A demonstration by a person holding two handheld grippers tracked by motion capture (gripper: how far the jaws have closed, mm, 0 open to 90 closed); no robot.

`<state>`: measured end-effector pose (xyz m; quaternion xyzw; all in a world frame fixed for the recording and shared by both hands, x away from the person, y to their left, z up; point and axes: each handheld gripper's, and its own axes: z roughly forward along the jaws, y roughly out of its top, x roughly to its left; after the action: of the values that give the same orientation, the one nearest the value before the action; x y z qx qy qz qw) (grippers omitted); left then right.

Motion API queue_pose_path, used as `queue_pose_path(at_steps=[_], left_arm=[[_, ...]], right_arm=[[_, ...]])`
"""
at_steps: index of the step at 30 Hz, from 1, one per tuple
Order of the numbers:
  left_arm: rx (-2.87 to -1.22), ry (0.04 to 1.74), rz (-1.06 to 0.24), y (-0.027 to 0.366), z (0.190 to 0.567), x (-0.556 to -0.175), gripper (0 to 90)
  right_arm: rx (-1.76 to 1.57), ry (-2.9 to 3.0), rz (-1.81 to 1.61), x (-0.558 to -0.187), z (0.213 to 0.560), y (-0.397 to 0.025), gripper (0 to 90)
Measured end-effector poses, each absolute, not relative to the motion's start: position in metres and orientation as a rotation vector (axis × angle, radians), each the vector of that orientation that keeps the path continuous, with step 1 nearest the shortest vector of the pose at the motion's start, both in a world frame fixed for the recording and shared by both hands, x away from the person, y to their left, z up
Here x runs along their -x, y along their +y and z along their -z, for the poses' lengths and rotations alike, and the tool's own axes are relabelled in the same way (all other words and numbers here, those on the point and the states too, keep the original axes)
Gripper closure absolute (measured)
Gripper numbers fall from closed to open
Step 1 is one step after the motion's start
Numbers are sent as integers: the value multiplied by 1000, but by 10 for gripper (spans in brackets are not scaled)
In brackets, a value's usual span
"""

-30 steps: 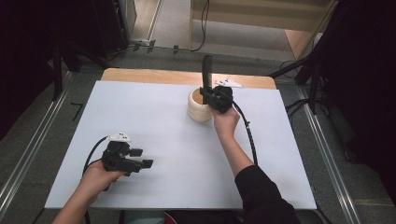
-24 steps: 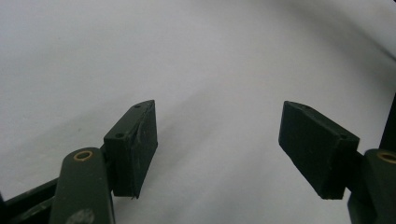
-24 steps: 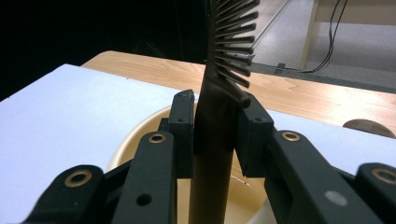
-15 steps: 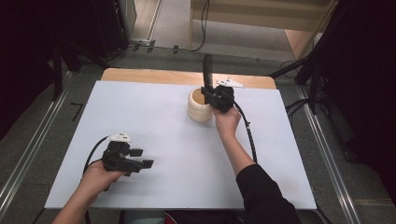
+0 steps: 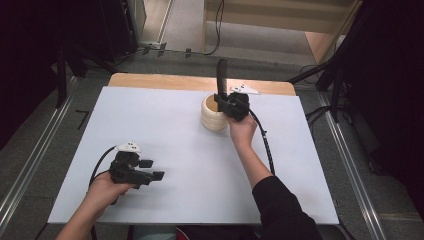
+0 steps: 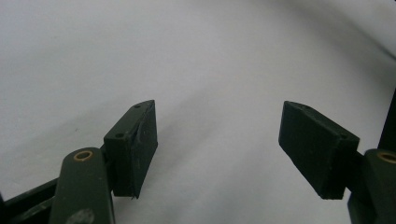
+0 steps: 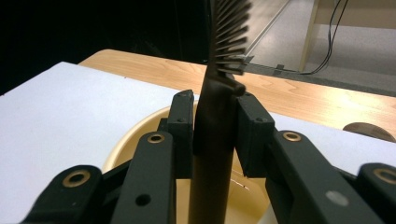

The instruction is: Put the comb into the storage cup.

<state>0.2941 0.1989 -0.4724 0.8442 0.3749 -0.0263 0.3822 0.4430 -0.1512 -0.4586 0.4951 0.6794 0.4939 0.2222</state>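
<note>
Both grippers are black. The left gripper [image 5: 152, 170] carries a pale grey three-cornered plate on top, and a black cable loops from its rear. Its jaws end in flat rectangular black pads [image 6: 135, 147] with small screw holes, hung on links with brass-ringed pivots. The right gripper [image 7: 215, 135] has the same brass-ringed links, a grey plate and a thick black cable. The right arm wears a black sleeve [image 5: 280, 205].

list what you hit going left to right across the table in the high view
left gripper, jaws open over the bare white table sheet → cream ribbed cup → right gripper, shut on the black brush standing upright over the cup
</note>
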Motion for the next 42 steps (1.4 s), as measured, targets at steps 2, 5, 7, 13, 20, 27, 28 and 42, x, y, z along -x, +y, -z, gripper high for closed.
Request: queue_pose_path(at_steps=[2, 5, 7, 13, 20, 27, 28, 42], left_arm=[[-2154, 956, 67, 199, 472, -294, 289], [-2153, 957, 67, 199, 472, -294, 288], [-2153, 957, 66, 199, 472, -294, 289], [-2152, 955, 67, 199, 472, -294, 289], [-2153, 955, 67, 199, 472, -294, 289], [-2152, 956, 67, 199, 472, -294, 289], [-2152, 956, 66, 199, 472, -294, 289], [-2149, 961, 63, 200, 472, -295, 289]], right_arm=[[-1367, 1879, -1365, -443, 459, -151, 682], [-1353, 1880, -1356, -443, 458, -150, 681], [-1346, 1882, -1349, -442, 458, -150, 654], [-1295, 1885, -1307, -439, 455, -150, 494], [-1318, 1886, -1341, -440, 453, -156, 369], [-1330, 1901, -1342, -437, 449, -159, 349], [-1333, 1903, -1347, -436, 449, -160, 342], [-1343, 1934, -1361, -423, 447, -172, 295]])
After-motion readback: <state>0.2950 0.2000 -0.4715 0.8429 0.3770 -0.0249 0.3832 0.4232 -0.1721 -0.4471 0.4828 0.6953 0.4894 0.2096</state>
